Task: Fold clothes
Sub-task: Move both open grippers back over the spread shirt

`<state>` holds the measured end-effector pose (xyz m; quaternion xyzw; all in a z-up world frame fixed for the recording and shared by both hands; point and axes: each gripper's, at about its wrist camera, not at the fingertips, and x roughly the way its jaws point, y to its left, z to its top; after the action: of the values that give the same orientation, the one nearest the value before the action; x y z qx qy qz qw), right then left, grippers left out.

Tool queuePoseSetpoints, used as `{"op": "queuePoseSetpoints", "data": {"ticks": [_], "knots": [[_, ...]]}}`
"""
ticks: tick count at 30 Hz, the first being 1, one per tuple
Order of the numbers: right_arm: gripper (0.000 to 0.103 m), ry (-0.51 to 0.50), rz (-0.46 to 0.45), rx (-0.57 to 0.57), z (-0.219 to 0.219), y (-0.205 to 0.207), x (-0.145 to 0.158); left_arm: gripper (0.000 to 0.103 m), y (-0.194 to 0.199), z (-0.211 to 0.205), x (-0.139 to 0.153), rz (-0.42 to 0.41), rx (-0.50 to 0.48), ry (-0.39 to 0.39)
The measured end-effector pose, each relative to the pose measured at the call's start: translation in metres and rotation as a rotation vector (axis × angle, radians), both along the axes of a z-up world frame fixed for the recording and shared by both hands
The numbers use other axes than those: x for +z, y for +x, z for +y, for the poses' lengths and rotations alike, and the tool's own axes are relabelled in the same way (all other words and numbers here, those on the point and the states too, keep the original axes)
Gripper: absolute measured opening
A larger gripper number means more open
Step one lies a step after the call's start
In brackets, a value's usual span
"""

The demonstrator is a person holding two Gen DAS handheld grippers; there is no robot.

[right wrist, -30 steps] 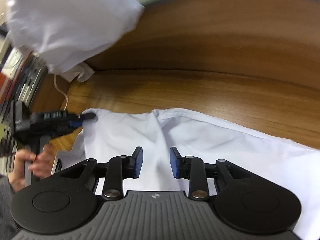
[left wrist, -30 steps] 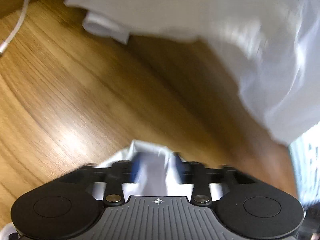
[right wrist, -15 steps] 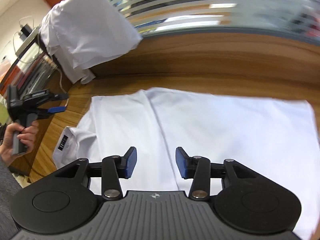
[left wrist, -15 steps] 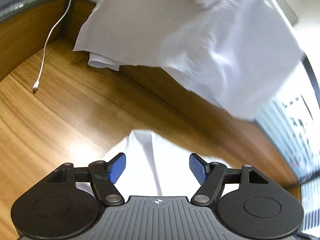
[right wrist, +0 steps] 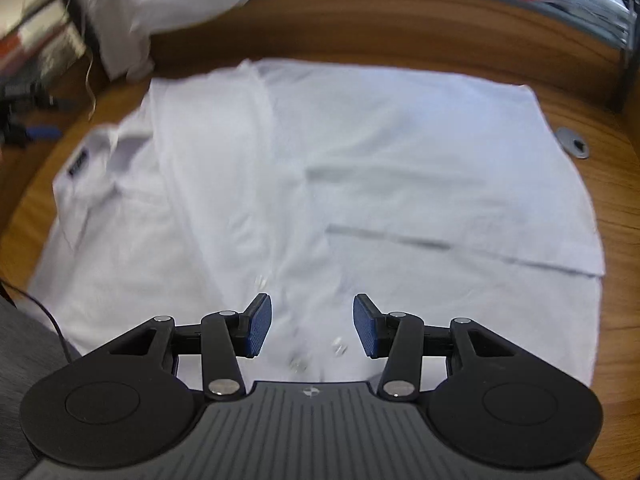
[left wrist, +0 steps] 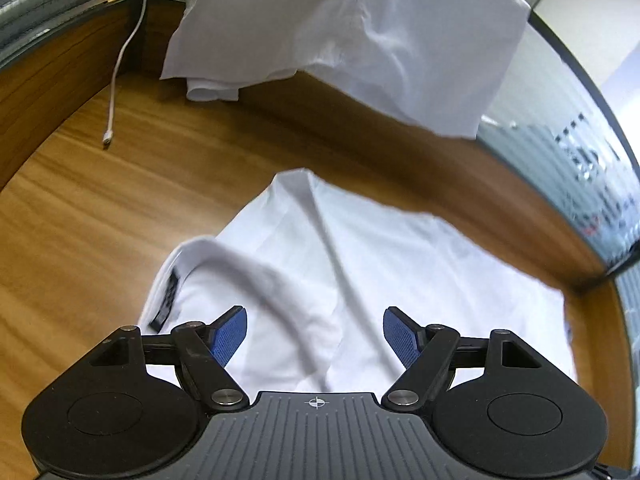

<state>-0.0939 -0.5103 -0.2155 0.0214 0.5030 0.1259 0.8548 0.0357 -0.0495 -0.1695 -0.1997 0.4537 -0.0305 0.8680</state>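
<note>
The white shirt lies flat on the wooden surface, one side already folded over. My left jaws are opening and my right jaws stand apart; both are empty above the cloth. I think the next fold needs a new edge to grip. Another white garment hangs behind, near a cable; neither blocks me.

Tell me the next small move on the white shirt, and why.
Probably lower the right gripper onto the near edge of the white shirt and pinch it: both grippers are empty, the left gripper opening, and that side lies unfolded on the wooden table.
</note>
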Motion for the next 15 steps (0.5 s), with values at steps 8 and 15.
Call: {"op": "queuePoseSetpoints", "data": {"ticks": [8, 15], "knots": [[0.051, -0.104, -0.012, 0.077, 0.035, -0.019, -0.044, 0.078, -0.06, 0.011, 0.0, -0.001, 0.011, 0.067], [0.051, -0.08, -0.053, 0.122, 0.037, -0.017, -0.022, 0.082, -0.134, 0.021, 0.007, -0.042, 0.06, 0.125]]}}
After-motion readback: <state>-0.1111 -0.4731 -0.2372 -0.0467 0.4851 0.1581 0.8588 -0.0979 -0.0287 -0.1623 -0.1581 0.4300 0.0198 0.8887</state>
